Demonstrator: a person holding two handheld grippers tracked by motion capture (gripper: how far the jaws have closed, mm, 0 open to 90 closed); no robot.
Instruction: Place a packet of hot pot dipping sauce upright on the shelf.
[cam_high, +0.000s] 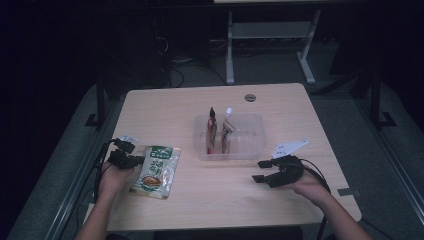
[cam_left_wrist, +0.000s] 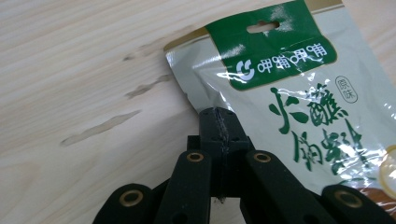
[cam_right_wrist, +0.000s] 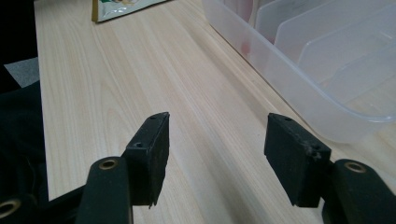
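Light wooden table carries a clear plastic divided bin with two sachets standing in its left slots, and near the left edge a flat green-and-silver foil snack pouch. Left gripper has its jaws pressed together, pinching the pouch's side seam – apparently by a thin margin only, so the slick film could slip out on lifting. Right gripper hovers spread and empty beside the bin – a careless swing could knock it.

The high view is dim and grainy, the room black beyond the table toward twelve o'clock. Both gripper views are bright and evenly lit. Glare streaks the snack packet toward one o'clock, and the near jaws look soft.
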